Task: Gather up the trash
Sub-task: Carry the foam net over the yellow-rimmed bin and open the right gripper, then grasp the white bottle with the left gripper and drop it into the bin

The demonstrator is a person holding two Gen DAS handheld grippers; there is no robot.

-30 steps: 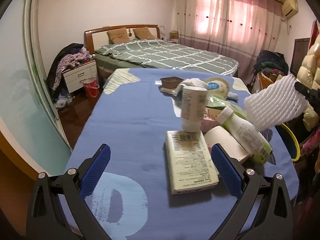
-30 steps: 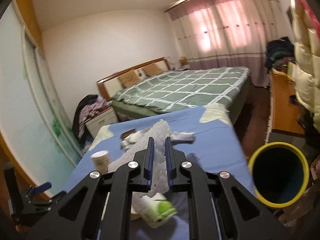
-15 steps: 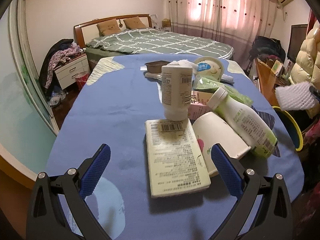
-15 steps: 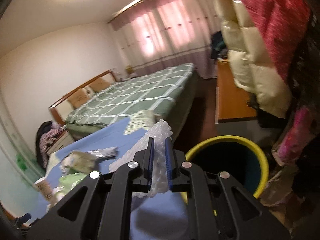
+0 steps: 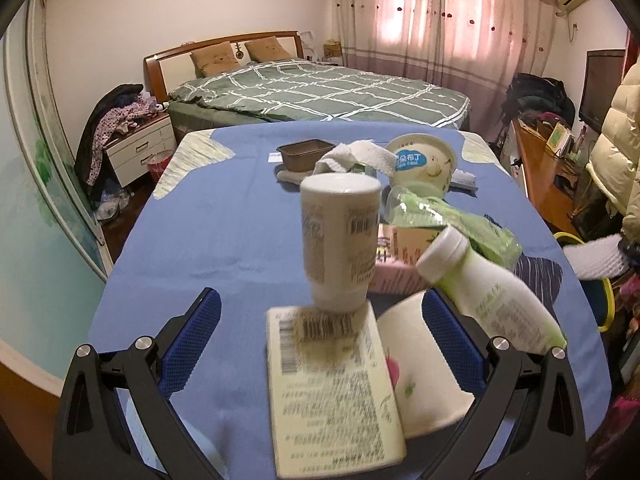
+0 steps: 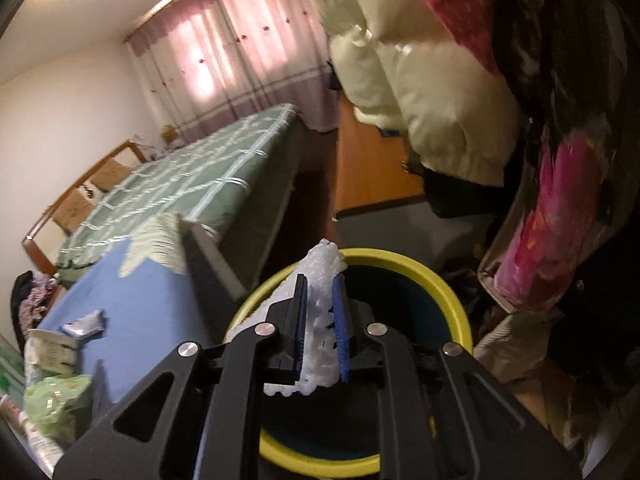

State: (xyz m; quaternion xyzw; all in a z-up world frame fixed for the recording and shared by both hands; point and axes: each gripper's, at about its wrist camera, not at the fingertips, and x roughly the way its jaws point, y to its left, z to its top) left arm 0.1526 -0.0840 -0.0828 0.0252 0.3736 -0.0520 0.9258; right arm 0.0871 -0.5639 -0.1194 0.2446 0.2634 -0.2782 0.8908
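Two claws | my right claw [image 6: 320,320] is pinching white foam netting [image 6: 320,280] over the yellow-rimmed bin [image 6: 448,292] | my left claw [image 5: 320,328] is gaping empty above the bench [image 5: 208,240] litter

a blue-clothed table [image 5: 224,240] carries a flat printed box [image 5: 336,392], a paper cup [image 5: 424,380], a brown tray [image 5: 306,154] and a white cloth [image 5: 360,156].

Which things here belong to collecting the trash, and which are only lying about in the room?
Job:
- white foam net, held in the right gripper
- yellow bin
- upright bottle
- lying bottle
- flat carton
- pudding tub

Lying about:
- bed
- curtains
- nightstand
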